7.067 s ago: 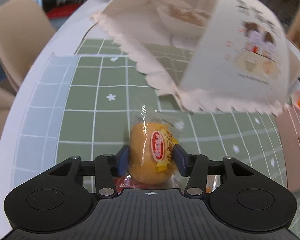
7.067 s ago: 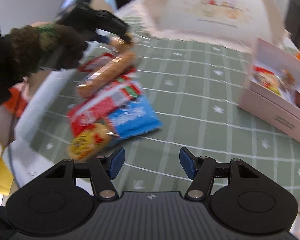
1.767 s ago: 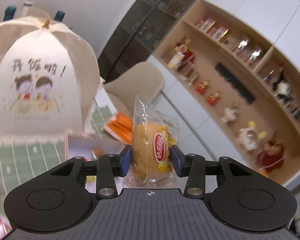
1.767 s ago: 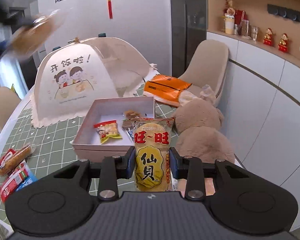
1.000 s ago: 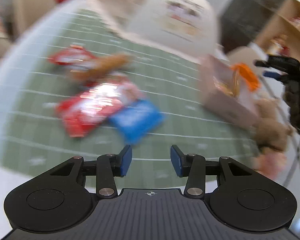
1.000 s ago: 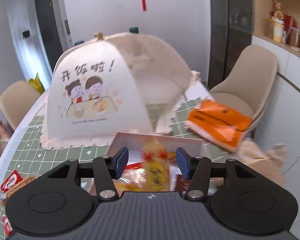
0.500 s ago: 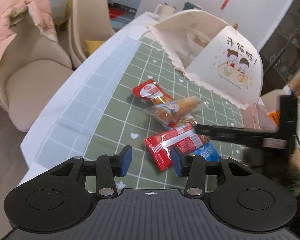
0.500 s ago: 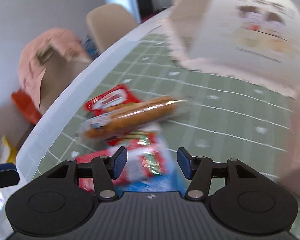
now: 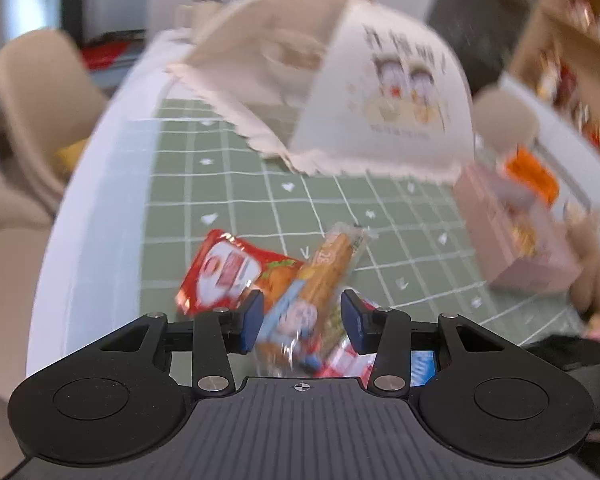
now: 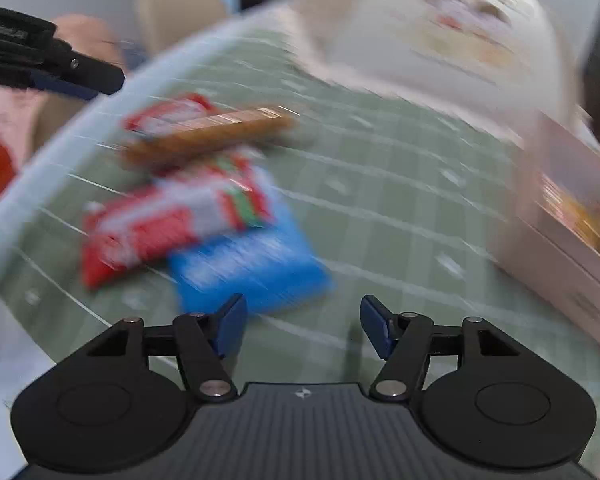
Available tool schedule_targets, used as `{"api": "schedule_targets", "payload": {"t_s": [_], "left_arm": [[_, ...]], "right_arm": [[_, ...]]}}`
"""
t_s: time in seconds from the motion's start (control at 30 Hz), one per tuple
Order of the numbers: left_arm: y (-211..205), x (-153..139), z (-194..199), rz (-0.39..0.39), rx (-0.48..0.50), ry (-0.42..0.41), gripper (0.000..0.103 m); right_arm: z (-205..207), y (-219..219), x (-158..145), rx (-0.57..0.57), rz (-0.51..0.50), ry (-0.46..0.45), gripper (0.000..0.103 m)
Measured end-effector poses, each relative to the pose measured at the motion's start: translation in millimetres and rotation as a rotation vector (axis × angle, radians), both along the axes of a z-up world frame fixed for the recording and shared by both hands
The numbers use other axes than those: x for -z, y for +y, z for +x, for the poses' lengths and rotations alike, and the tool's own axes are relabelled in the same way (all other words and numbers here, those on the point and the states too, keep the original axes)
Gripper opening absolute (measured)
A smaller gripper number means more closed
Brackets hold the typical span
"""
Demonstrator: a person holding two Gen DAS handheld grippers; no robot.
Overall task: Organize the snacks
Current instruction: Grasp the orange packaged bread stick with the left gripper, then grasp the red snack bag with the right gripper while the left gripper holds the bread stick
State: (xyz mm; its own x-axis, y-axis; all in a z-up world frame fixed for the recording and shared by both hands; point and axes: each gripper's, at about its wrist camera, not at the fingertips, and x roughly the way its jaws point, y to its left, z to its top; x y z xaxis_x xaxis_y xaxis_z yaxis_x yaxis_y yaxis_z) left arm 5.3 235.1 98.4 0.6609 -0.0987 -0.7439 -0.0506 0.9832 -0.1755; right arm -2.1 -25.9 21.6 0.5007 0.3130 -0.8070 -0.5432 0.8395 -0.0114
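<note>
Surroundings: a domed mesh food cover (image 9: 352, 92) with a cartoon print is seen at the far side of the green checked tablecloth (image 9: 228, 184); a beige chair (image 9: 40, 92) is set beyond the table's white edge.
Box: a pale pink box (image 9: 512, 236) with snacks inside is placed at the right, well apart from the pile.
Snack pile: a long sausage-shaped snack (image 9: 320, 272) in clear crinkly wrap is laid across a red packet (image 9: 224, 272); a red-and-white packet (image 10: 172, 224) and a flat blue packet (image 10: 248, 268) are seen just beside them, all blurred.
Left gripper (image 9: 302, 322): tilted downward over the pile, blue pads apart, the sausage snack framed between them but not pressed.
Right gripper (image 10: 302, 326): angled down just short of the blue packet, jaws just widened, nothing between them.
</note>
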Motion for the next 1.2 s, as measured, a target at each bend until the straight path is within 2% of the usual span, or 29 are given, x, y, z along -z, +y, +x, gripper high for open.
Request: {"api": "schedule_targets", "payload": {"t_s": [0.13, 0.23, 0.3, 0.37, 0.4, 0.47, 0.5, 0.67, 0.77, 0.83, 0.9, 0.97, 1.03, 1.1, 1.2], "left_arm": [[-19.4, 26.1, 47.2, 0.047, 0.090, 0.086, 0.047], [-32.5, 41.1, 62.5, 0.108, 0.109, 0.112, 0.047], [-39.0, 45.9, 64.3, 0.121, 0.121, 0.112, 0.046], [-37.6, 45.4, 54.6, 0.076, 0.096, 0.108, 0.037], [-32.6, 44.3, 46.4, 0.028, 0.071, 0.111, 0.035], [-20.3, 41.2, 25.0, -0.071, 0.024, 0.118, 0.034], [-16.3, 40.1, 12.1, -0.096, 0.005, 0.119, 0.034], [1.4, 44.2, -60.5, -0.116, -0.098, 0.157, 0.033], [15.4, 50.0, -95.7, -0.112, -0.201, 0.181, 0.032], [26.9, 52.3, -111.5, -0.128, -0.273, 0.177, 0.032], [37.1, 53.2, -122.5, -0.164, -0.329, 0.174, 0.032], [38.0, 51.8, -126.5, -0.165, -0.340, 0.176, 0.032], [34.6, 51.6, -126.9, -0.152, -0.327, 0.180, 0.032], [30.4, 51.8, -124.3, -0.151, -0.309, 0.182, 0.033], [25.6, 53.7, -120.5, -0.173, -0.304, 0.175, 0.033]], "right_arm": [[-10.7, -31.9, -7.3, 0.098, 0.034, 0.027, 0.062], [-23.2, -36.7, -9.0, 0.099, 0.052, 0.041, 0.062], [-29.4, -32.6, -10.1, 0.081, 0.054, 0.029, 0.062], [-31.0, -28.2, -12.2, 0.050, 0.064, 0.018, 0.062], [-33.7, -24.5, -14.7, 0.031, 0.069, 0.008, 0.062], [-33.7, -15.9, -19.2, 0.000, 0.081, -0.013, 0.062], [-31.6, -10.6, -20.1, -0.013, 0.089, -0.015, 0.062], [-23.8, 28.7, -17.8, -0.124, 0.112, -0.007, 0.062], [-19.3, 56.9, -18.5, -0.185, 0.121, -0.017, 0.062], [-15.3, 77.8, -20.8, -0.222, 0.129, -0.045, 0.062], [-10.3, 102.8, -22.2, -0.244, 0.118, -0.114, 0.062], [-3.8, 126.1, -18.5, -0.258, 0.086, -0.150, 0.062], [3.1, 139.9, -12.5, -0.268, 0.059, -0.133, 0.062], [5.1, 137.4, -9.0, -0.274, 0.054, -0.094, 0.062], [2.5, 111.7, -8.7, -0.280, 0.070, -0.075, 0.062]]}}
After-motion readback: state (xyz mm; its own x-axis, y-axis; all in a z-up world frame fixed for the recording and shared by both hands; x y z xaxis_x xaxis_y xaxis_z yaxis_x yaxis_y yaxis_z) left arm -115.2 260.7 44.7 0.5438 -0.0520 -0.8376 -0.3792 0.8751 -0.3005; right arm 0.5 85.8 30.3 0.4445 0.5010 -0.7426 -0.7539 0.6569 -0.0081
